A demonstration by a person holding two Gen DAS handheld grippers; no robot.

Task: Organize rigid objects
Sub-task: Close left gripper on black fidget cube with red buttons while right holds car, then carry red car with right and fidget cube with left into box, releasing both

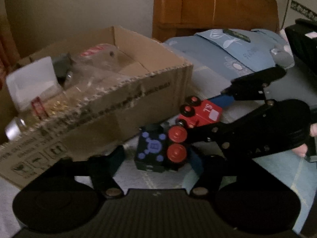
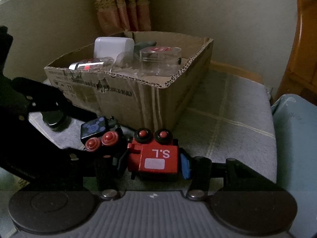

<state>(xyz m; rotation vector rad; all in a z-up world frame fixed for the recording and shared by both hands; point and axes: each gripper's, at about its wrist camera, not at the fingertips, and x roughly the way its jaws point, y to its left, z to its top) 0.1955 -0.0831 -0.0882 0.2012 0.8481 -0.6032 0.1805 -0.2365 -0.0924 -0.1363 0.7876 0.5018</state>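
The toy train [image 2: 138, 154], lying on its side near the cardboard box [image 2: 138, 91], is held at both ends. Its red car [image 2: 156, 158] is clamped by the right gripper [image 2: 154, 164]; its black engine [image 1: 158, 148] is enclosed by the left gripper [image 1: 158, 158], contact unclear.

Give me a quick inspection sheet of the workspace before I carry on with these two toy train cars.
Surface: grey checked bed cover, bare to the right of the box.
Job's things: red toy car marked S.L and black toy car with red wheels, both on their sides, end to end; cardboard box behind them.
Clutter: box already holds clear jars, a white container and a silver-capped bottle.
Grippers: right gripper shut on the red car; left gripper around the black car, contact unclear.
Cables: nothing seen.
Surroundings: blue pillow, wooden headboard, curtain, plain wall.
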